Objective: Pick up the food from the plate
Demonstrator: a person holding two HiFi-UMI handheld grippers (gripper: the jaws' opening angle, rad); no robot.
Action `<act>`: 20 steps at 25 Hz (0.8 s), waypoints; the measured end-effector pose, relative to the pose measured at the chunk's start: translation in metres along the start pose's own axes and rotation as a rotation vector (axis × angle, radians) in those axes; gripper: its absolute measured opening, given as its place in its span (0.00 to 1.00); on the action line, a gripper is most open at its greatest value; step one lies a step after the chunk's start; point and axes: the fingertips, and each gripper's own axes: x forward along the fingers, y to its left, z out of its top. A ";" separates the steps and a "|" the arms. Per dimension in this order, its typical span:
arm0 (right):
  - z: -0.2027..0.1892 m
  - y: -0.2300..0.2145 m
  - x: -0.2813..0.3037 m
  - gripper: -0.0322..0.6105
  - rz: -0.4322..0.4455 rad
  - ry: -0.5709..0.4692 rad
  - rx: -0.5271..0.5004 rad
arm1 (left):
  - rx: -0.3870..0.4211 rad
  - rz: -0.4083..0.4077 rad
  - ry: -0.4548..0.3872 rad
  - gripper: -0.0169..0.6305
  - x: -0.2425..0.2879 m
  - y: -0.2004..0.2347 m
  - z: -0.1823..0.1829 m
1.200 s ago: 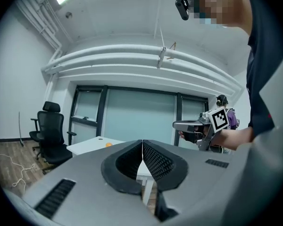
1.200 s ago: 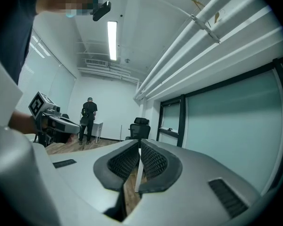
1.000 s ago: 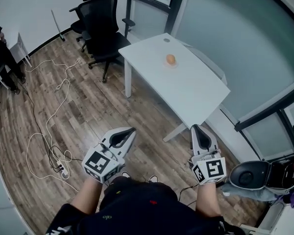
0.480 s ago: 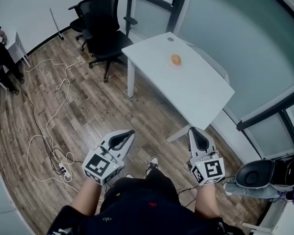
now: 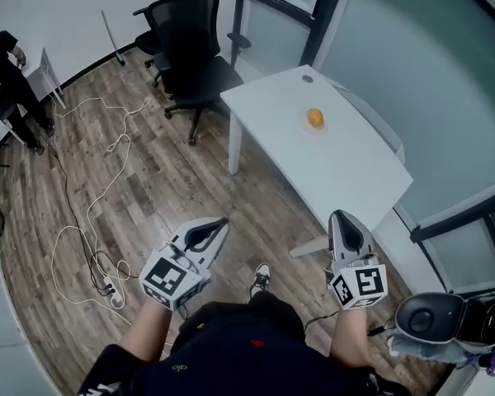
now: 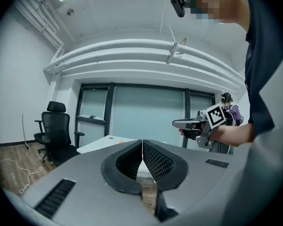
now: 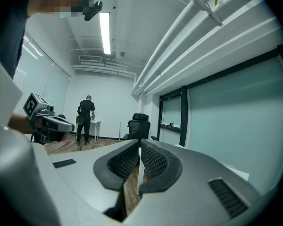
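Note:
An orange piece of food (image 5: 315,118) lies on a small plate (image 5: 308,128) on the white table (image 5: 346,167), far ahead of both grippers. My left gripper (image 5: 219,223) is held low over the wooden floor, its jaws pressed together with nothing between them. My right gripper (image 5: 344,218) hovers near the table's front leg, also shut and empty. In the left gripper view the closed pads (image 6: 151,158) point toward the table (image 6: 96,143), and the right gripper (image 6: 181,124) shows at the right. The right gripper view shows its pads (image 7: 150,160) touching.
Two black office chairs (image 5: 190,48) stand left of the table. White cables (image 5: 91,221) and a power strip (image 5: 111,291) lie across the floor at left. A person (image 5: 4,64) stands by a small white desk at far left. A glass wall runs behind the table. A backpack (image 5: 445,324) sits at lower right.
The view has shifted: the table and food now appear further right and lower in the head view. Both grippers stay low and shut, the right one slightly further right.

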 end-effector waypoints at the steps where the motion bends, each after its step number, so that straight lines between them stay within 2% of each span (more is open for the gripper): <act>1: 0.001 -0.006 0.009 0.10 0.005 -0.003 0.001 | 0.002 0.006 -0.002 0.06 0.008 0.006 0.003; 12: -0.001 -0.117 0.076 0.10 0.022 -0.044 0.022 | 0.029 0.004 0.014 0.06 0.134 0.028 0.028; 20: -0.020 -0.217 0.110 0.10 0.020 -0.025 0.047 | -0.003 0.046 0.027 0.06 0.234 0.038 0.043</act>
